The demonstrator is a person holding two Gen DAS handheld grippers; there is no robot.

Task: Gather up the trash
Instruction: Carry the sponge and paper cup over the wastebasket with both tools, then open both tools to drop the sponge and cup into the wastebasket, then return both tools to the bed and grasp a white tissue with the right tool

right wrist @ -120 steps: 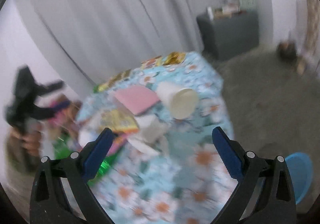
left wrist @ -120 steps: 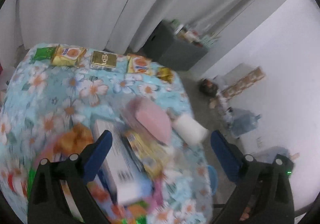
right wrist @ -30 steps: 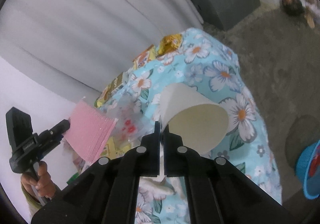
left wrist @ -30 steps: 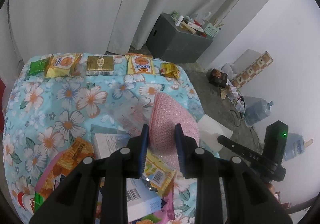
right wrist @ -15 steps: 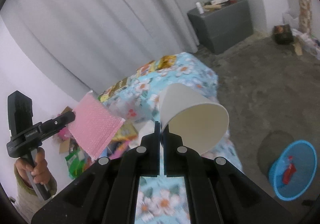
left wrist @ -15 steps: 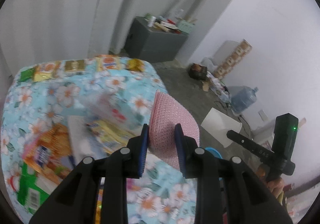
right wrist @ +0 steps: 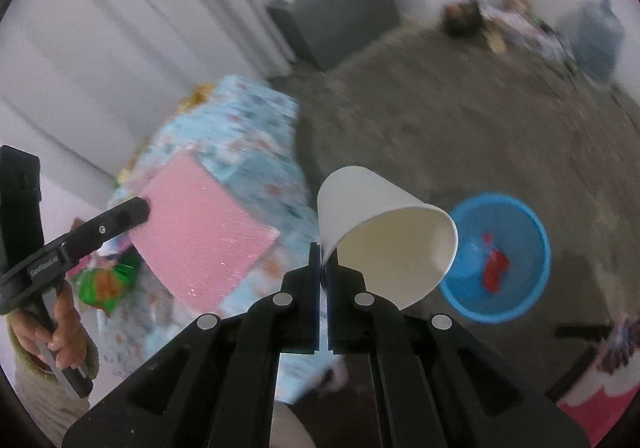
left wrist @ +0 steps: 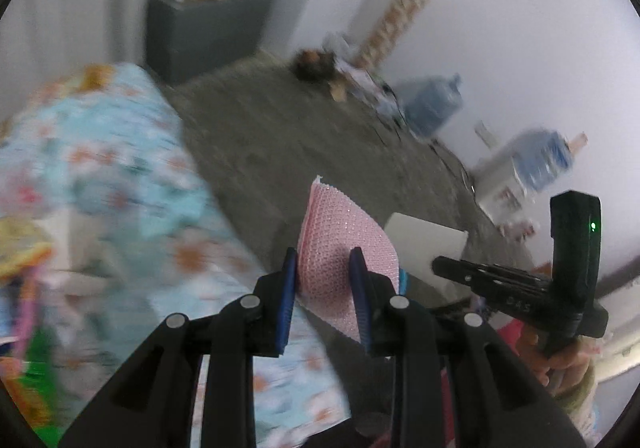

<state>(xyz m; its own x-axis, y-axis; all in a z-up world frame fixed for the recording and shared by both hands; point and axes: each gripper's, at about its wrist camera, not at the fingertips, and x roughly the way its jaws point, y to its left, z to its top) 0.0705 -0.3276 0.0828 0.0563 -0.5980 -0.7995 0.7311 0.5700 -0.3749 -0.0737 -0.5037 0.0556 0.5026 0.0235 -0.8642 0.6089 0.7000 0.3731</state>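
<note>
My left gripper is shut on a pink bubble-wrap pouch and holds it in the air past the table's edge; the pouch also shows in the right wrist view. My right gripper is shut on the rim of a white paper cup, which it holds tilted in the air; the cup also shows in the left wrist view. A blue round bin with a red scrap inside stands on the floor, to the right of and below the cup.
A table with a floral blue cloth carries several wrappers and packets at the left. A grey cabinet stands by the curtain. Water jugs and clutter line the white wall. The floor is grey carpet.
Both grippers have swung right, away from the table and toward the floor, still holding the pouch and the cup. The blue bin now sits closer beside the cup.
</note>
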